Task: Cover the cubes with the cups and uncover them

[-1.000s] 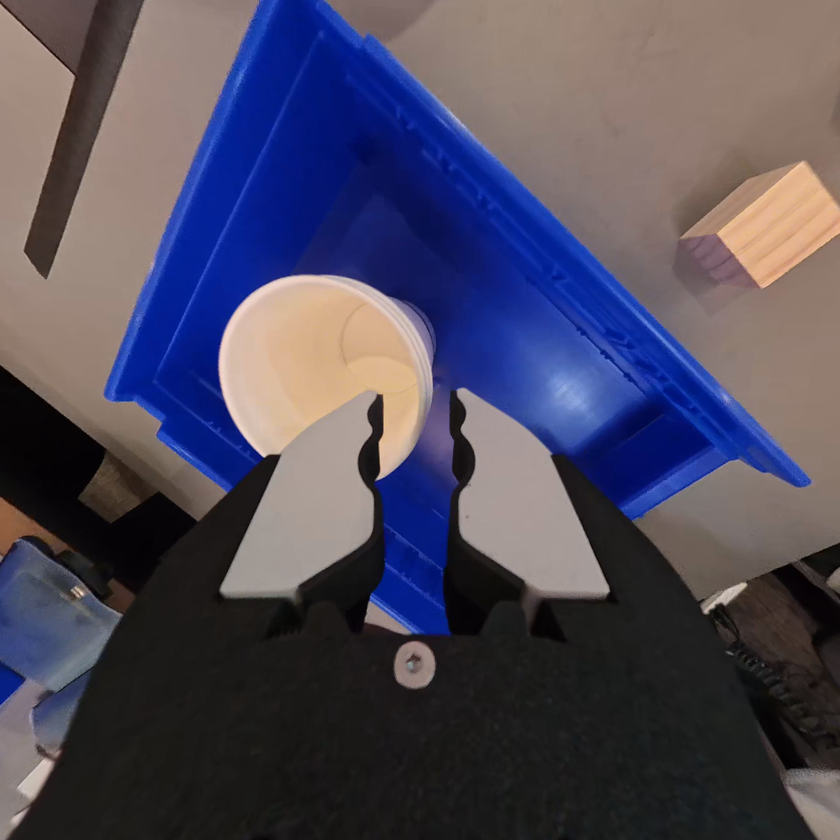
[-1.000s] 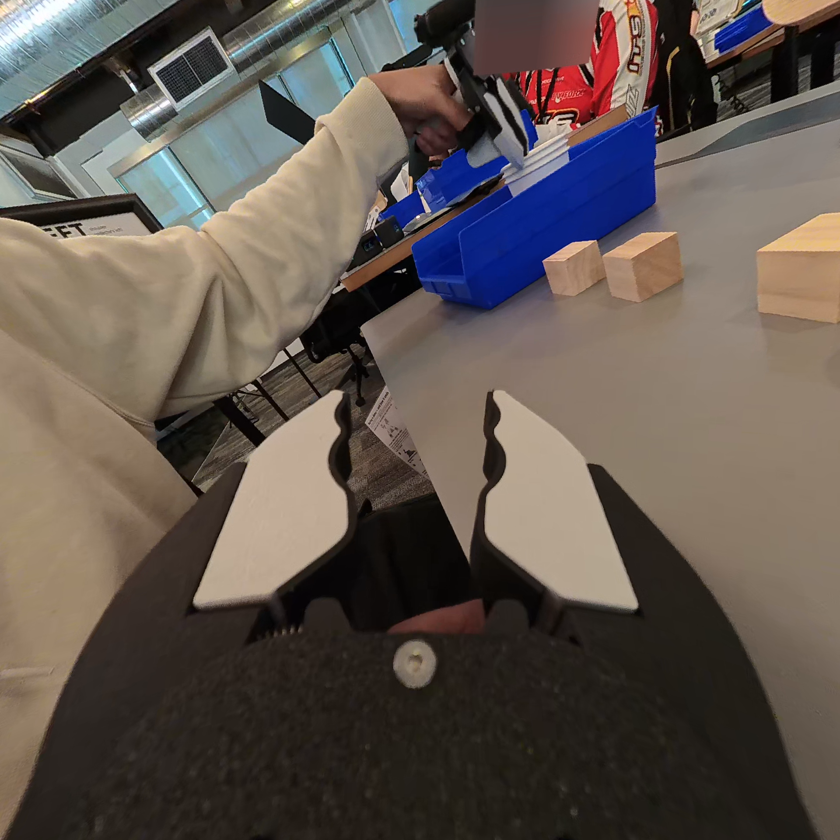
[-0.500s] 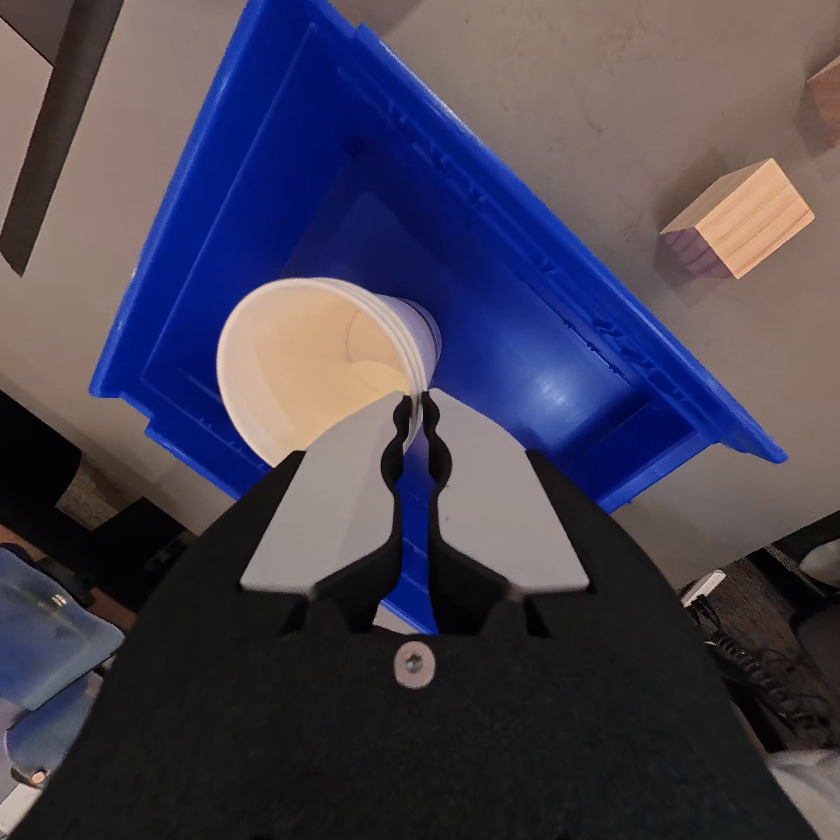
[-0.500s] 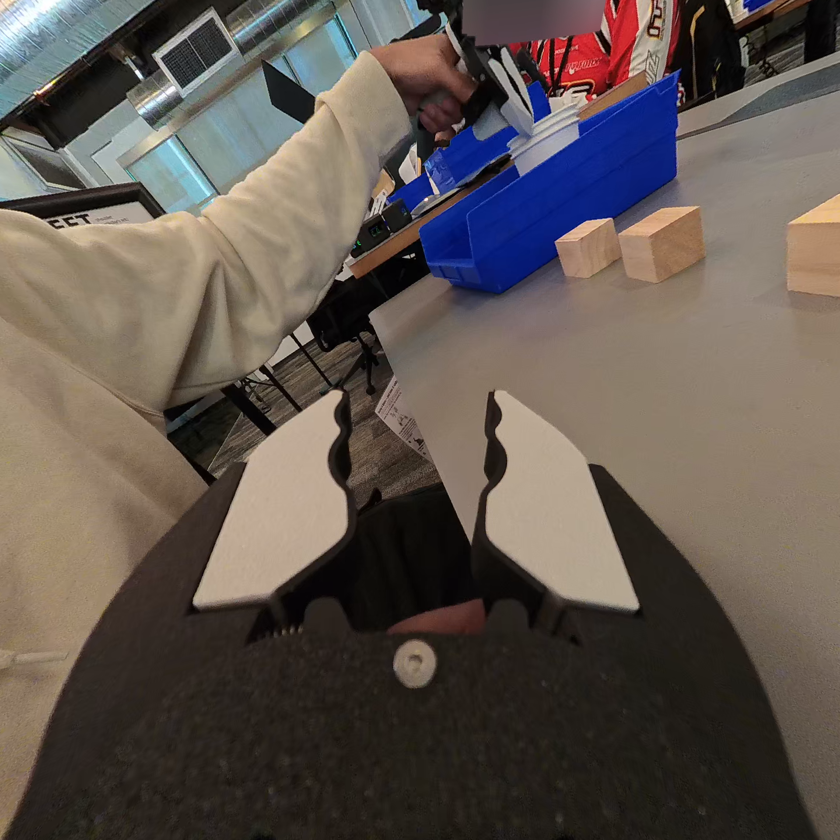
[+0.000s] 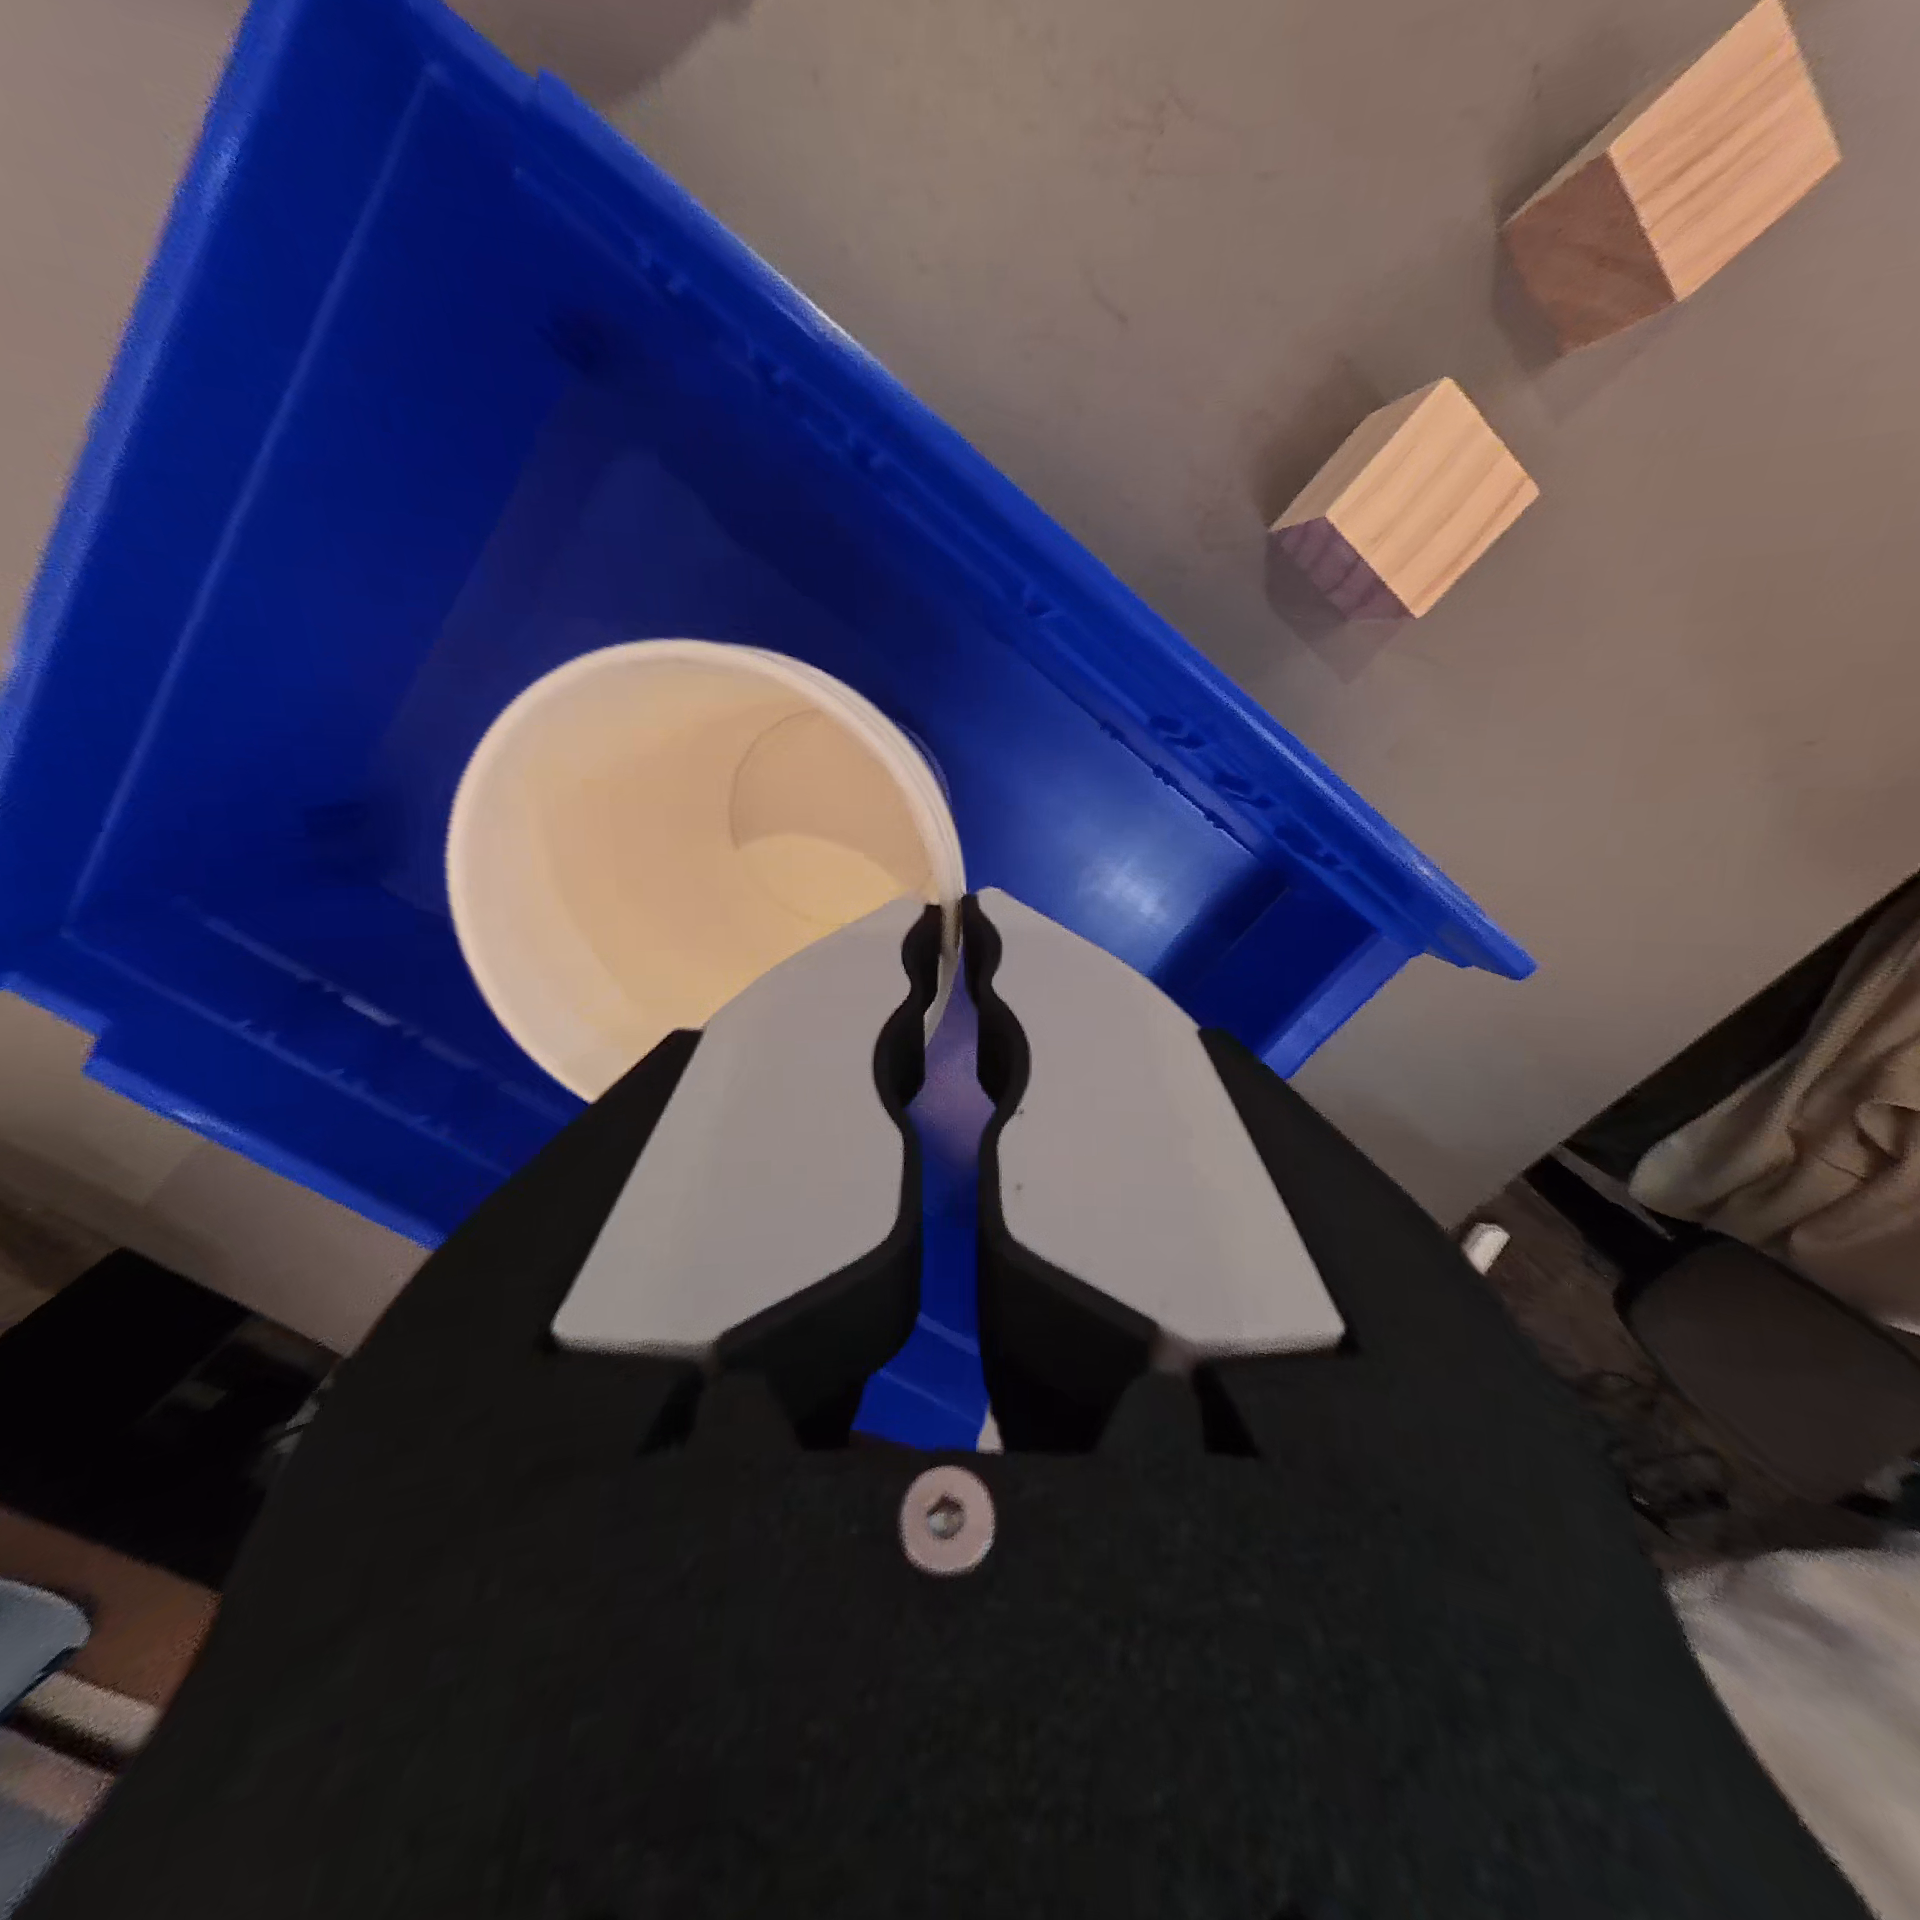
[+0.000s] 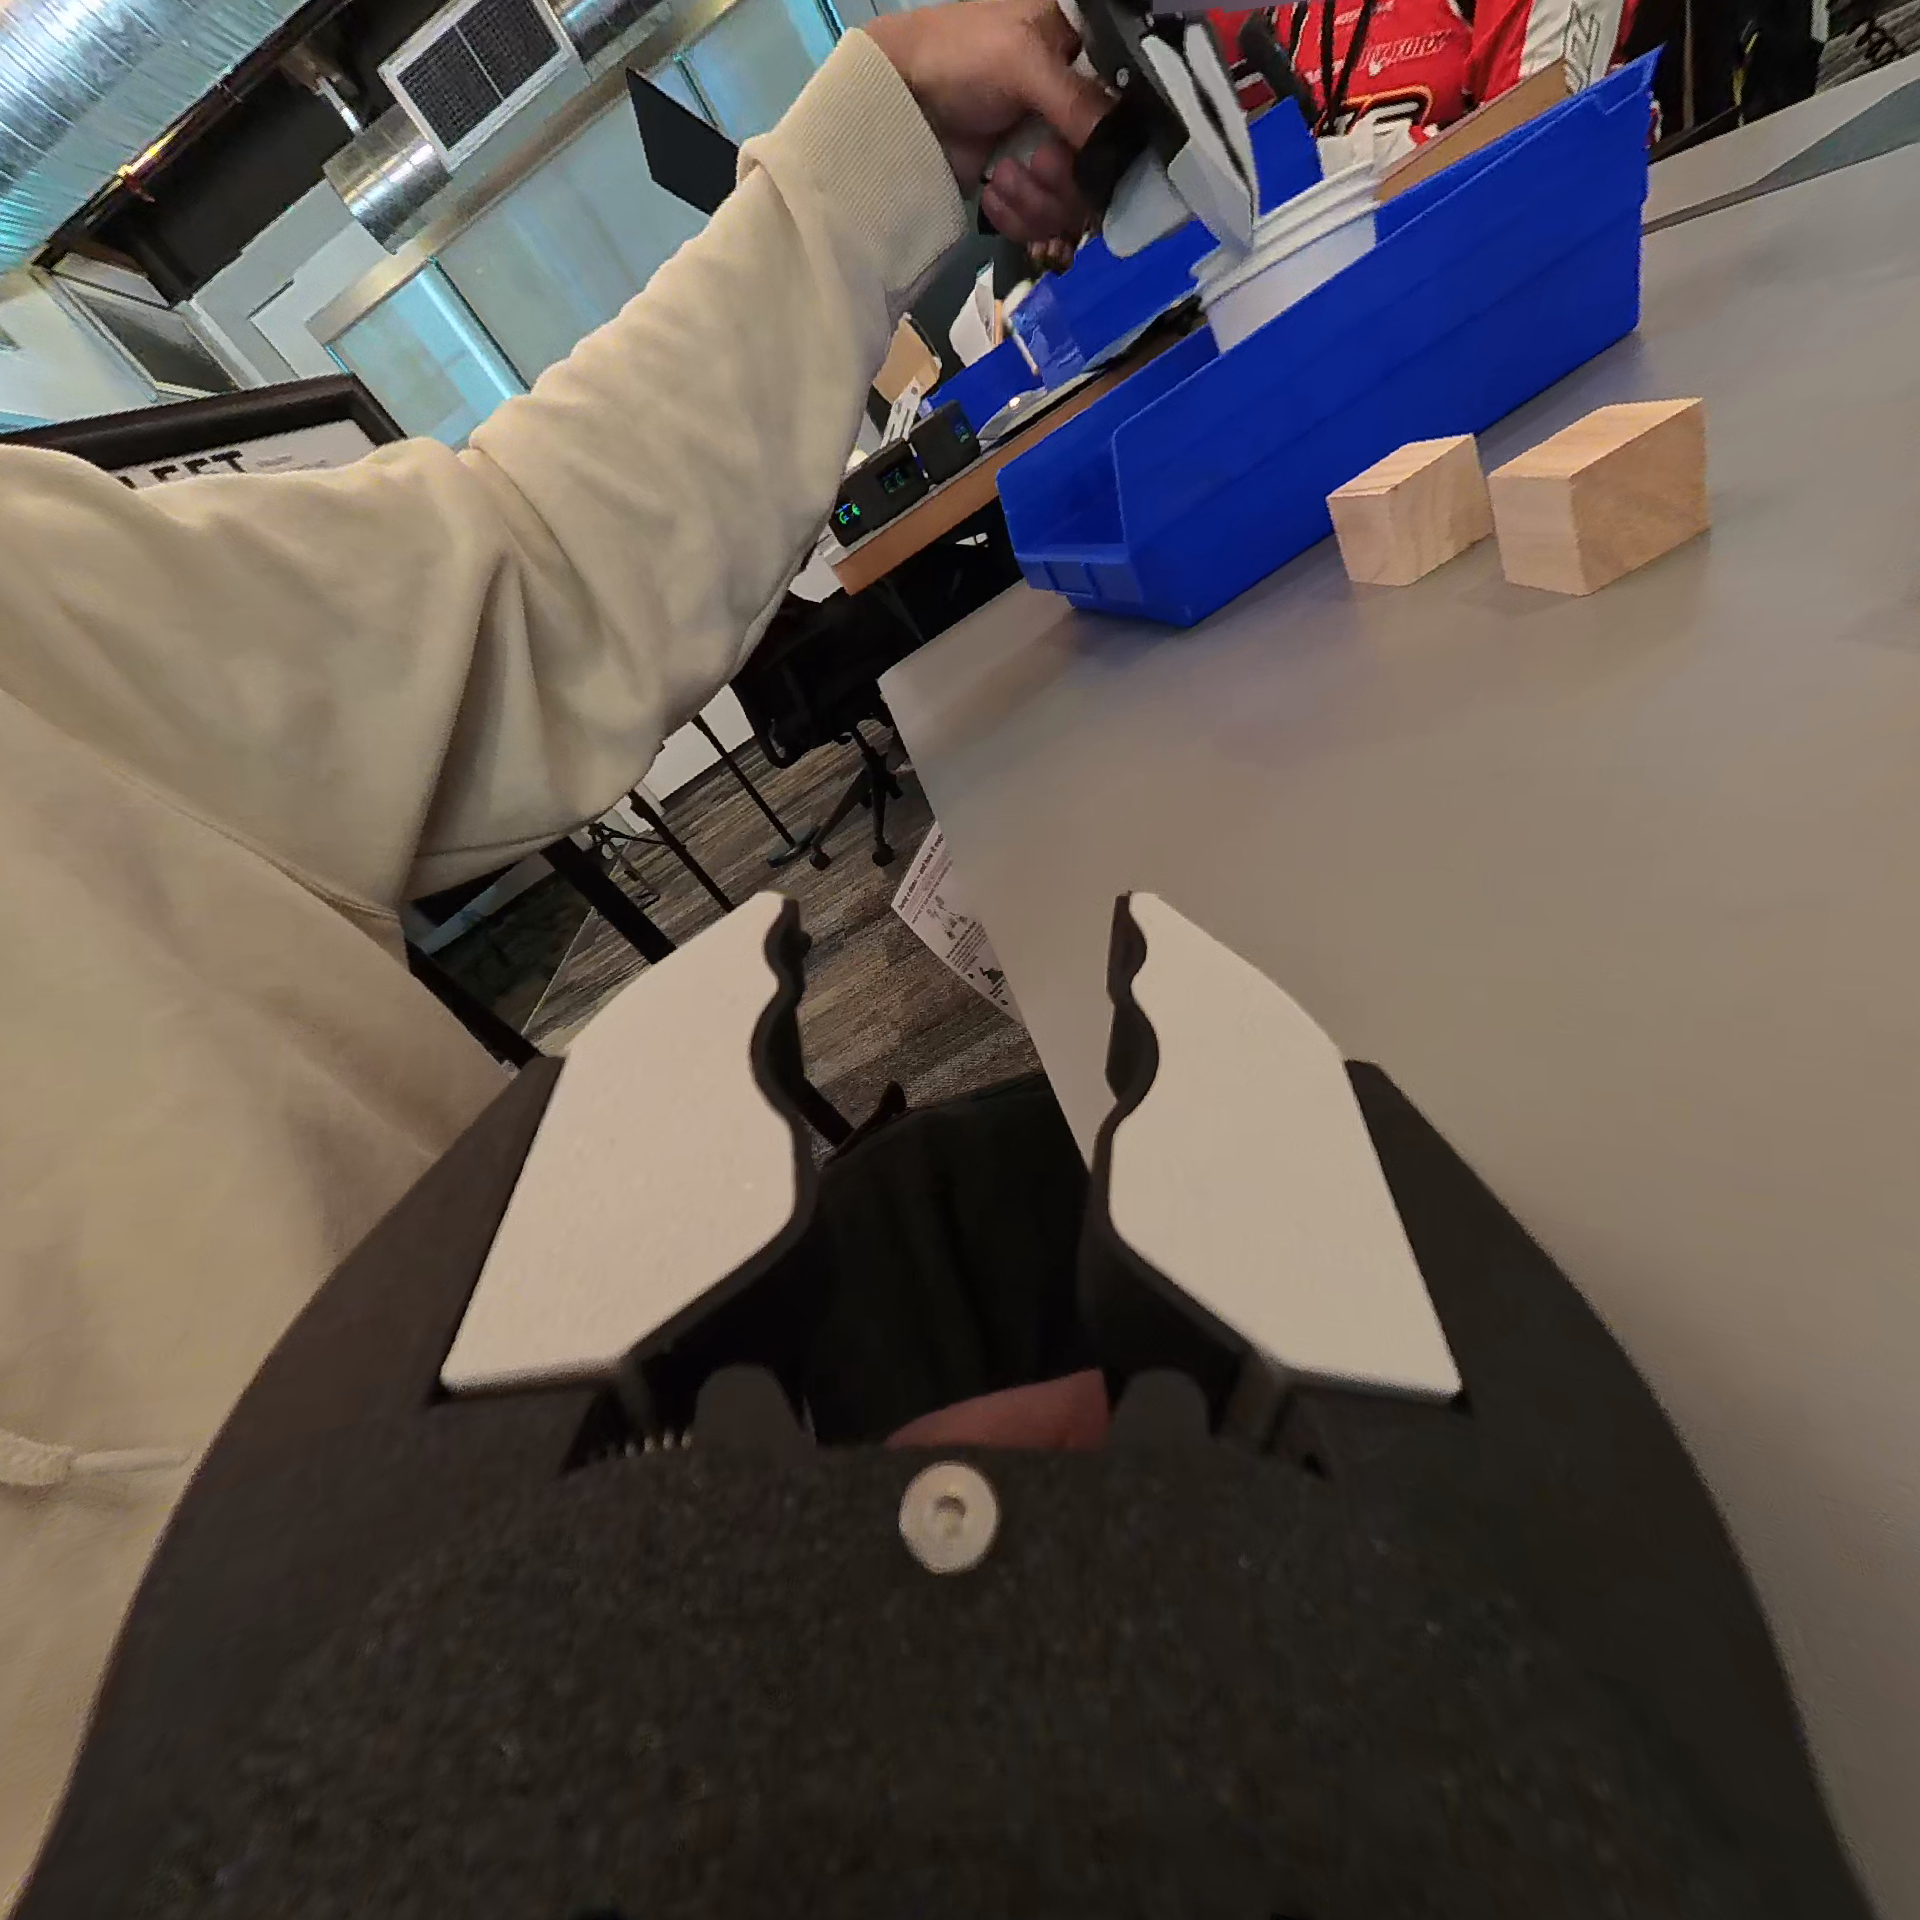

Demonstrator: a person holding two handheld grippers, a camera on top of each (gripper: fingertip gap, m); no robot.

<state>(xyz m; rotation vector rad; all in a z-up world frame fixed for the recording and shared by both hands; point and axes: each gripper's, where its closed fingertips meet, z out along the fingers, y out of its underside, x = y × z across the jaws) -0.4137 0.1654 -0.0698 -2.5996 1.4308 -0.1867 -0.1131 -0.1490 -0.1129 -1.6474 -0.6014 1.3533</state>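
Observation:
My left gripper (image 5: 951, 914) is shut on the rim of a stack of white paper cups (image 5: 665, 852), held over the blue bin (image 5: 312, 520). Two wooden cubes (image 5: 1413, 499) (image 5: 1683, 177) lie on the grey table to the right of the bin. In the right wrist view the cup stack (image 6: 1288, 260) shows above the bin (image 6: 1351, 416), pinched by the left gripper (image 6: 1226, 218). The two cubes (image 6: 1413, 509) (image 6: 1605, 494) sit in front of the bin. My right gripper (image 6: 951, 914) is open and empty, at the table's near edge.
The grey table (image 6: 1507, 883) stretches to the right of my right gripper. A cream sleeve (image 6: 468, 520) reaches across the left side. Another table with blue bins and small black devices (image 6: 904, 468) stands behind. A person in red (image 6: 1371, 62) is at the back.
My left gripper shut on the rim of the cup stack and has lifted it up in the bin. A second cube has come into the left wrist view. The right gripper stayed open.

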